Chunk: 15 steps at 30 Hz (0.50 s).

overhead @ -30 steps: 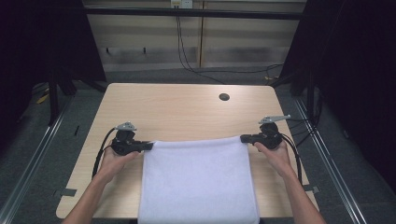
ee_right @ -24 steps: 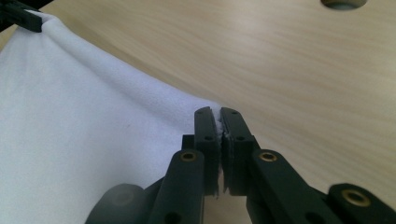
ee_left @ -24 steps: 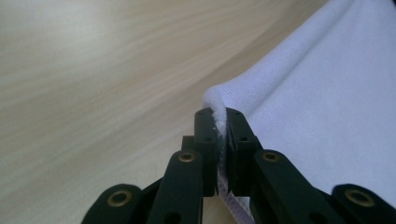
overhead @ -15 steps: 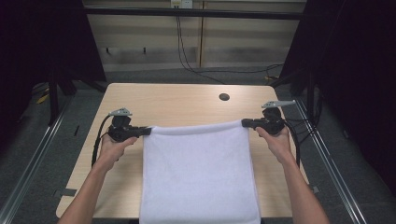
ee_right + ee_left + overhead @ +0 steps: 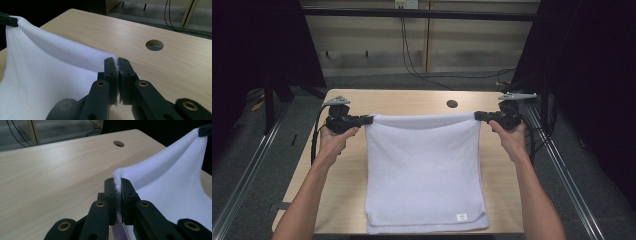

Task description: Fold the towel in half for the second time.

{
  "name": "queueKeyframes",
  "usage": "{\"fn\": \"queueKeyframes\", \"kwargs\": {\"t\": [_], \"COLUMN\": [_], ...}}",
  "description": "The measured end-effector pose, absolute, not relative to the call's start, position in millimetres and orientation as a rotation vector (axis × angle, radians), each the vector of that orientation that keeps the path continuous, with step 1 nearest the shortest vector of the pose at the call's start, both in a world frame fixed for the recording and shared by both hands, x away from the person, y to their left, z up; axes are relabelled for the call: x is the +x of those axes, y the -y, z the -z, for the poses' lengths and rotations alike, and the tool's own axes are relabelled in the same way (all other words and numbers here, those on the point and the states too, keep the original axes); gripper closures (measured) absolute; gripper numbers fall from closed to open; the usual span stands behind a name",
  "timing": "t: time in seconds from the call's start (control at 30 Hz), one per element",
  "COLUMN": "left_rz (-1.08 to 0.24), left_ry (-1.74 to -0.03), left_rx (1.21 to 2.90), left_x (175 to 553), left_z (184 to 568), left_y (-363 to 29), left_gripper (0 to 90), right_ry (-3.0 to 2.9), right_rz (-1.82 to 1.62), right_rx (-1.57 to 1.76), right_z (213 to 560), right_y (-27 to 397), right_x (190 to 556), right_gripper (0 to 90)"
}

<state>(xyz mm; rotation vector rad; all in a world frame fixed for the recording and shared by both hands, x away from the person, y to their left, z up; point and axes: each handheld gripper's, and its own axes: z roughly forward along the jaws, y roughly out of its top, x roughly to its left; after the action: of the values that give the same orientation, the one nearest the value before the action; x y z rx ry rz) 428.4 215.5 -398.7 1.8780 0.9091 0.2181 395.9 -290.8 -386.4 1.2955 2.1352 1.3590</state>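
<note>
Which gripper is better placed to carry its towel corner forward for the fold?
Neither clearly: left gripper and right gripper are each shut on a far corner of the white towel, level with each other. Probably both should move together.

1. The towel [image 5: 424, 170] is white cloth with a soft, fuzzy, matt nap; a small sewn label sits near one corner.
2. The table [image 5: 412, 102] top is pale wood-grain, smooth with a slight sheen.
3. The left gripper [image 5: 118, 192] and right gripper [image 5: 117, 72] look like matt black plastic with brass-coloured rivets.
</note>
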Motion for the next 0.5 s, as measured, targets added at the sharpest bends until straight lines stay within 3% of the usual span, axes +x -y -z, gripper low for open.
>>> {"fn": "queueKeyframes", "kwargs": {"t": [0.5], "left_rz": [-0.275], "left_ry": [-0.906], "left_rx": [1.805], "left_x": [443], "left_z": [372], "left_y": [-203], "left_gripper": [85.5], "right_ry": [-2.023], "right_rz": [-1.424], "right_rx": [1.264], "right_z": [350], "right_y": [293], "right_x": [407], "right_gripper": [87.0]}}
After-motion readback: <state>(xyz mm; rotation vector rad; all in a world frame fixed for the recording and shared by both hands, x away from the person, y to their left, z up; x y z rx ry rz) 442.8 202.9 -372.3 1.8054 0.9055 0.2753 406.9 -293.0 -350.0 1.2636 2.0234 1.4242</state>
